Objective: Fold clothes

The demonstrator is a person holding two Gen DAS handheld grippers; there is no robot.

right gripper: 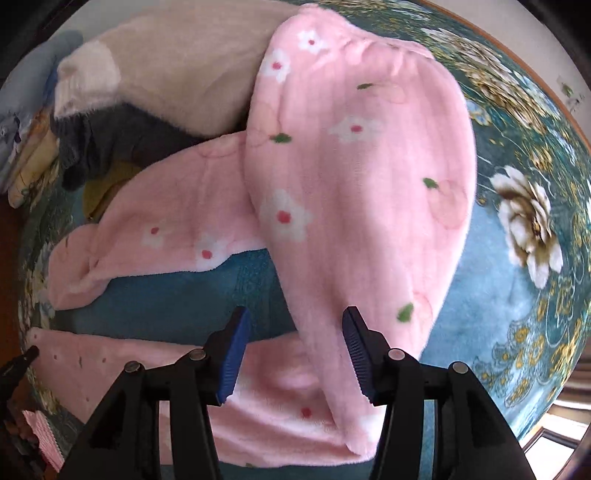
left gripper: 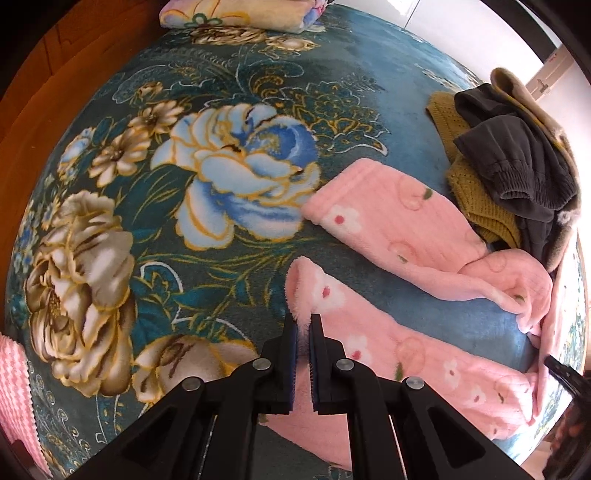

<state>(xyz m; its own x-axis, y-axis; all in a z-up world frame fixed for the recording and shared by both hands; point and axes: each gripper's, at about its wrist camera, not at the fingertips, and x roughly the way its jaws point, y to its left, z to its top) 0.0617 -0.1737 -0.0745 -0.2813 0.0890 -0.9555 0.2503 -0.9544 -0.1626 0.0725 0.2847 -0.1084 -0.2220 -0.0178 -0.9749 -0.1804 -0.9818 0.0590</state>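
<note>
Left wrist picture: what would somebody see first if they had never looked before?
Probably the big blue flower on the teal blanket, filling the middle. Next, the fluffy pink pajama pants lie to its right, one cuff pinched in the left claw. A heap of dark and mustard clothes sits beyond them.

We're in a home bedroom here. A bed spreads wide under a plush teal floral blanket, big blue and cream blossoms woven across it. Folded bedding sits at the far edge against a wooden bed frame. Household laundry lies about: fleecy pink pyjama trousers, a heap of dark and mustard knitwear. Daylight pours in off a pale wall.
</note>
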